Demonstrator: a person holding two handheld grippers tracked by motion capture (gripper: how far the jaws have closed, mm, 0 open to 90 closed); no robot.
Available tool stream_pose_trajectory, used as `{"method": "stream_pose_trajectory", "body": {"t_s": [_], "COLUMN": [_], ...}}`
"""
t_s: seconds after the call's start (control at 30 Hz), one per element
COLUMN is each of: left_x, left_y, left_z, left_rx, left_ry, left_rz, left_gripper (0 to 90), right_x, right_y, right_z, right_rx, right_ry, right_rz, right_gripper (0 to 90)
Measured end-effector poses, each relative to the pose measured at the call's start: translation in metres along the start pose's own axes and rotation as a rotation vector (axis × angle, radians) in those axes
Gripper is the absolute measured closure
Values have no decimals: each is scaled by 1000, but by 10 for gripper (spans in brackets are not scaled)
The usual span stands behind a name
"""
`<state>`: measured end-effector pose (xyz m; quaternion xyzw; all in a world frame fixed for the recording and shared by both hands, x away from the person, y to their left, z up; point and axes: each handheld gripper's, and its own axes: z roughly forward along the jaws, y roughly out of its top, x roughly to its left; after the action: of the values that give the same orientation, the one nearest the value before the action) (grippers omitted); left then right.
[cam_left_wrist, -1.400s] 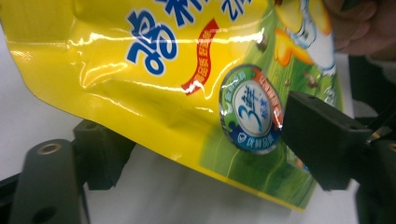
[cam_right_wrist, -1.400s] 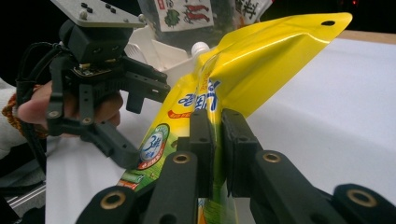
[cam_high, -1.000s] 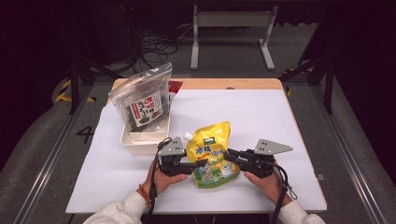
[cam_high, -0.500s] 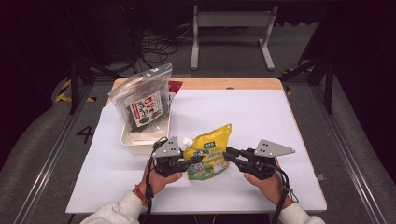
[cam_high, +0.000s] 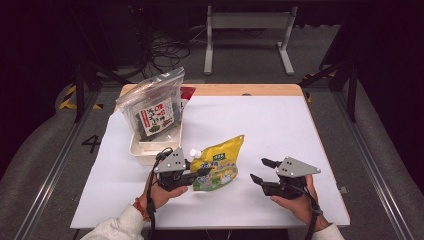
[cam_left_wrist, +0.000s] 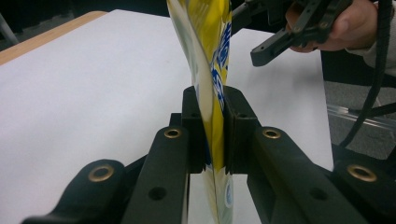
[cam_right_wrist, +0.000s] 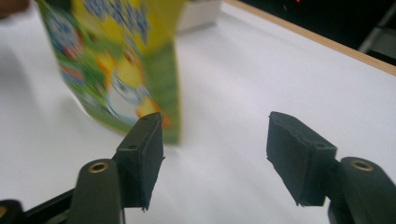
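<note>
- A yellow and green spouted pouch (cam_high: 219, 161) is held near the front edge of the white table (cam_high: 280, 125), a little left of the middle of that edge.
- The left gripper (cam_high: 199, 174) is seen clamped on the pouch's left edge; in the left gripper view the two black jaws are pressed tight against both faces of the pouch (cam_left_wrist: 211, 84), which rises between them.
- The pouch is tilted, its white cap (cam_high: 193, 152) at the upper left and its far corner raised toward the table's middle.
- The right gripper (cam_high: 259, 170) is held just beside the pouch, on its right, near the front edge, and is apart from it.
- In the right gripper view the jaws are spread wide with nothing between them; the pouch (cam_right_wrist: 122, 65) is seen blurred beyond the left jaw.
- A white tray (cam_high: 150, 146) is placed toward the back left corner of the table, behind the left gripper.
- A clear bag with a dark printed label (cam_high: 154, 106) is stood leaning in the tray.
- A red item (cam_high: 187, 92) is partly seen behind the bag, at the table's wooden back edge; what it is cannot be told.
</note>
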<state>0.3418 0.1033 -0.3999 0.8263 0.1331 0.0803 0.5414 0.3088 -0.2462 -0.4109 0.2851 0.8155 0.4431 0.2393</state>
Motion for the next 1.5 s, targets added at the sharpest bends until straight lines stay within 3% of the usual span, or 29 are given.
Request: {"method": "stream_pose_trajectory", "body": {"t_s": [0.13,0.4,0.57,0.77,0.97,1.2,1.37,1.5], "left_x": [0,1,4,7,9,16,23,26], "left_y": [-1,-1,2,5,11,19,20,24], "left_z": [-5,-16,-20,-25,-32,-54,-66,-73], "left_rx": [-9,-30,-49,-66,-67,-96,-125,-120], "left_ry": [3,16,1,-8,4,52,75,97], "left_rz": [3,2,8,11,37,55,42,72], "left_gripper": [815,815,815,816,816,816,816,816], "right_x": [-8,-19,-15,-15,-13,-13,-13,-13], "right_y": [-10,-33,-40,-41,-45,-48,-50,-50], "right_z": [-3,-13,-13,-12,-16,-23,-21,-18], "right_rx": [61,128,174,151,147,131,139,141], "right_ry": [-40,-20,-45,-32,-54,-70,-64,-58], "right_rz": [4,87,56,72,73,96,107,112], "right_gripper": [303,255,254,237,231,229,228,222]}}
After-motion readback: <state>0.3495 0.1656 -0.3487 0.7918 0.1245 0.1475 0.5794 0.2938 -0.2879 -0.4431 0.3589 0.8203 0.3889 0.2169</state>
